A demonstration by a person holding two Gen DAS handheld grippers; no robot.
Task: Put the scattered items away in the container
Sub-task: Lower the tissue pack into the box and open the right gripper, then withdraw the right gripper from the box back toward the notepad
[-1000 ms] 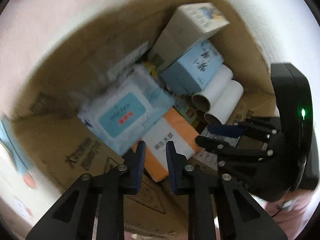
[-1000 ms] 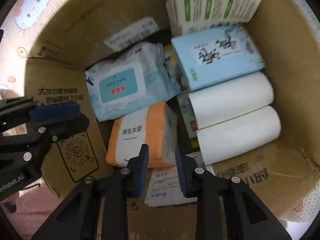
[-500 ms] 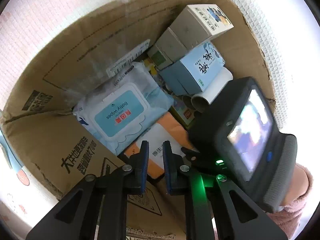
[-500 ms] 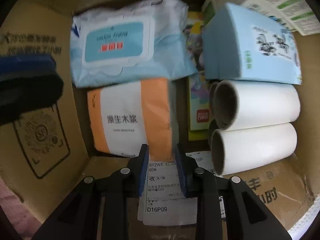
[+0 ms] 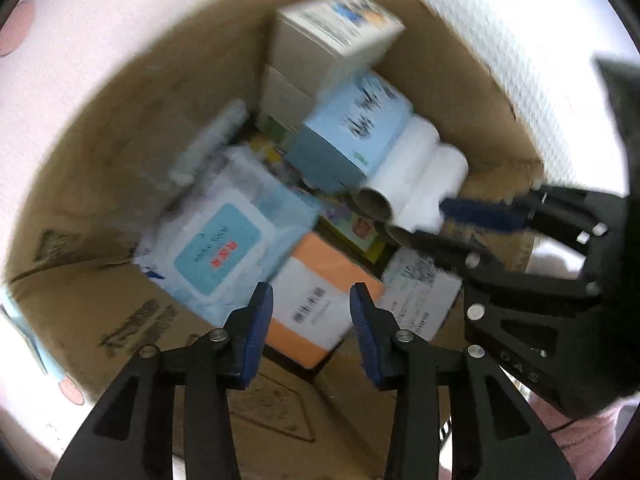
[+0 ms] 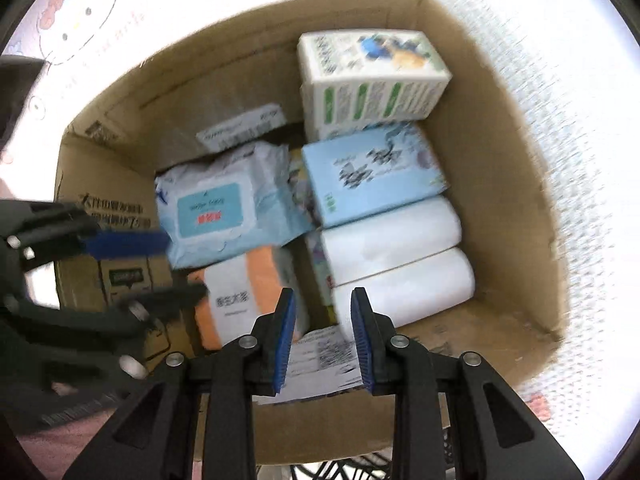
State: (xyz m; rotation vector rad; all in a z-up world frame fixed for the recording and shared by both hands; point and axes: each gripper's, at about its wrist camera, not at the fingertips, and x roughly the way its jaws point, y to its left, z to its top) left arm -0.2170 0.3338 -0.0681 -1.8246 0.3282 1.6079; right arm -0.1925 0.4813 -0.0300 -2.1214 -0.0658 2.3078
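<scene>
Pink cartoon-print bedding (image 6: 100, 12) is surrounding the cardboard box (image 6: 500, 128). Both the left tool (image 5: 311, 312) and right tool (image 6: 323, 320) are hovering over its near edge, jaws parted, gripping nothing. Inside are lying an orange tissue pack (image 6: 240, 292), wipes pack (image 6: 224, 204), and paper rolls (image 6: 392, 256).

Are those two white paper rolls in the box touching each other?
Touching: the right wrist view shows the upper roll lying flush against the lower roll, no gap.

A home: cartoon-cat play mat (image 6: 92, 8) under a cardboard box (image 6: 500, 160).
</scene>
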